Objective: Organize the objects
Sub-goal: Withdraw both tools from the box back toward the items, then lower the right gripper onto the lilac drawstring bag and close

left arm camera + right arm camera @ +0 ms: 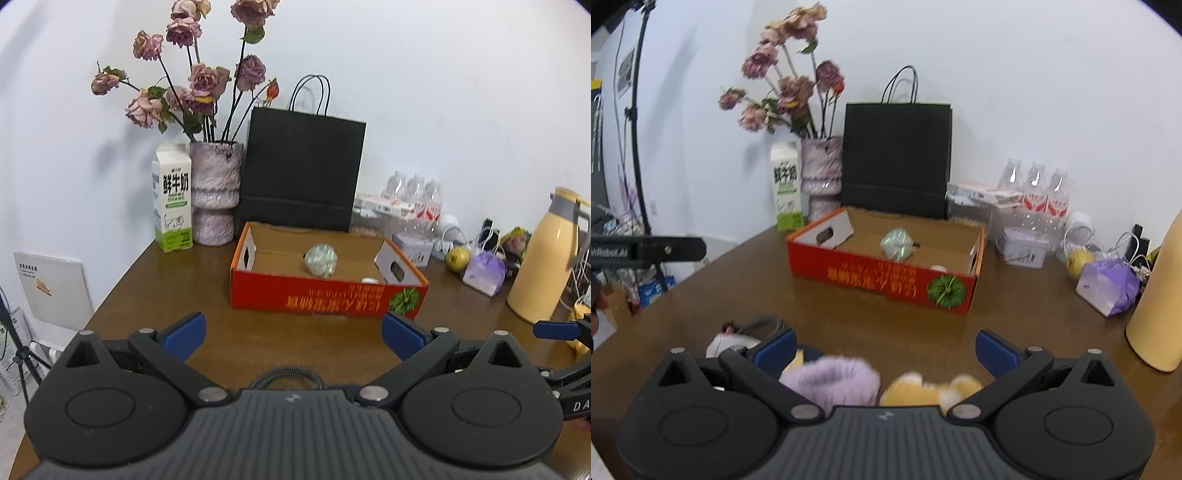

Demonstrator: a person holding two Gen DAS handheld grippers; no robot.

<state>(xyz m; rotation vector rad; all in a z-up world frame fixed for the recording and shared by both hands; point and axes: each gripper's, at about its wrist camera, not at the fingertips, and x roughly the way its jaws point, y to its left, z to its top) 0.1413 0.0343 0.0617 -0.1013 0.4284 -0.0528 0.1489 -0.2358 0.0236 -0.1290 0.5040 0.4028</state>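
Observation:
A red cardboard box (325, 297) (879, 275) sits open on the brown table, with a crumpled greenish wrapped ball (321, 259) (897, 242) and a small white item (370, 280) inside. My left gripper (291, 334) is open and empty, held above the table in front of the box. My right gripper (886, 347) is open above a lilac plush piece (836, 380) and a yellow-and-white plush toy (929, 387), not gripping them. A white object with a dark cord (738, 338) lies by its left finger. A black cable loop (288, 374) lies under my left gripper.
Behind the box stand a black paper bag (301, 170), a vase of dried roses (216, 192) and a milk carton (172, 199). To the right are water bottles (1036, 192), a tin (1023, 245), a pear (1078, 260), a purple pouch (1108, 284) and a yellow thermos (543, 258).

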